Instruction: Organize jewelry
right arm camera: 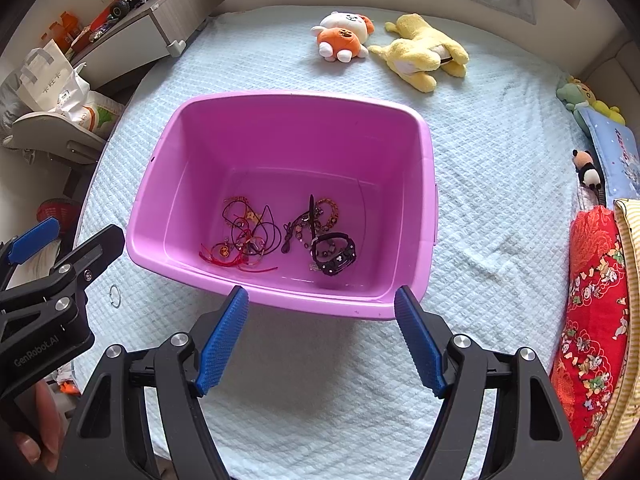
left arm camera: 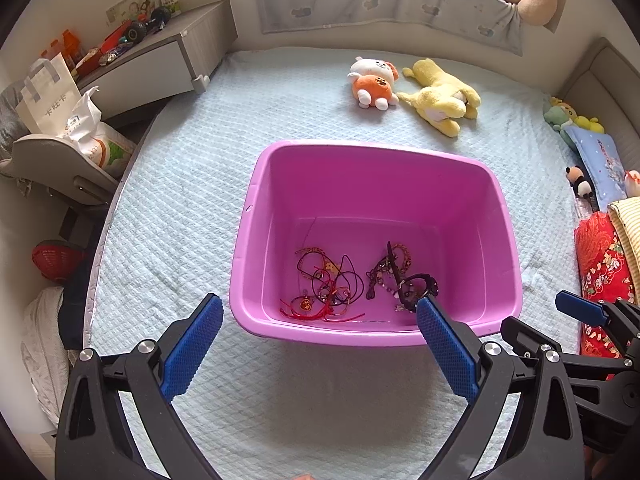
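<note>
- Pink tub [right arm camera: 424,200] sits on the light blue bed cover [right arm camera: 500,160], straight ahead of both grippers, with nearly all the jewelry on its floor.
- Two clumps in there: red cord tangle [right arm camera: 244,240] toward the left, black watch [right arm camera: 334,255] with beaded bracelets [right arm camera: 316,216] toward the right, a small gap between them.
- One stray: a thin metal ring [right arm camera: 115,295] lies on the cover outside the tub, just off its near-left corner. Visible in the right wrist view only.
- Right gripper [right arm camera: 322,304]: jaws wide apart, nothing between the pads, hovering above the tub's near rim, pointing steeply down.
- Left gripper [left arm camera: 320,316]: also wide open and empty, straddling the tub's near-left corner.
- Key relation, my read: the ring is to the left of the tub, close under the left gripper's tip [right arm camera: 100,240] as seen from the right camera, so the left hand is nearer. The right would have to cross over.
- The ring lies flat with no long axis, so approach angle matters little. The thin wire on soft quilted fabric will be fiddly to pinch.
- If the tub contents are next instead, the watch sits below the right gripper, strap loop running roughly left-right.
</note>
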Demonstrator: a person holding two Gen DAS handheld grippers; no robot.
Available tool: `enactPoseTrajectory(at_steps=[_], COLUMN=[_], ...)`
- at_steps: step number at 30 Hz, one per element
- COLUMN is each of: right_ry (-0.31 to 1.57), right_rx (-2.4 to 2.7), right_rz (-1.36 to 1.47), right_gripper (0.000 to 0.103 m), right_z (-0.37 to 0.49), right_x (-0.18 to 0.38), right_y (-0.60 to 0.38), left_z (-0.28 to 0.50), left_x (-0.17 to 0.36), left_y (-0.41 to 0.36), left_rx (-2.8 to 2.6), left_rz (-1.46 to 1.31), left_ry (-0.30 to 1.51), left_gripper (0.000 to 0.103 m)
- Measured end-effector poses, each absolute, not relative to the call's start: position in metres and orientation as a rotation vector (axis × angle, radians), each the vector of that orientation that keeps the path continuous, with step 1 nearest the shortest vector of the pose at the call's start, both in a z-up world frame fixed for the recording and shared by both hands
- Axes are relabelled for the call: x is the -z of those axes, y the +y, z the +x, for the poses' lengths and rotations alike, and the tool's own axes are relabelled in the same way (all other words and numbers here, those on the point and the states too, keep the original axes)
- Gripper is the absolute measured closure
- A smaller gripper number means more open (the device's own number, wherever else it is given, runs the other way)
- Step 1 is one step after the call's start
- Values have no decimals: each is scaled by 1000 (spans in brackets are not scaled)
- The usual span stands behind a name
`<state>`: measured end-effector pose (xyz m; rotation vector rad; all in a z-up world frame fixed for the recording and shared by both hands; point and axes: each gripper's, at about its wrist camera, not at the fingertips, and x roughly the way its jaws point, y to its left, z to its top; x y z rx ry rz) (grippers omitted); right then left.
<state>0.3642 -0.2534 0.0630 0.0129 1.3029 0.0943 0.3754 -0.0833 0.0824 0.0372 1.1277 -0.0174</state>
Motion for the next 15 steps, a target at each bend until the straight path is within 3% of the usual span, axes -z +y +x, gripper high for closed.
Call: enactPoseTrajectory(at_steps=[15], right_ry=[1307], right_rx=[-99], right_rz=[7], right_gripper=[31], right_z=[363], right_x=[-62], right_y=[-249], left_z=[375], left_x=[-82], left_y=[-79], left_rx=[12], left_rz=[27], left_ry=[1132], left_gripper=[7])
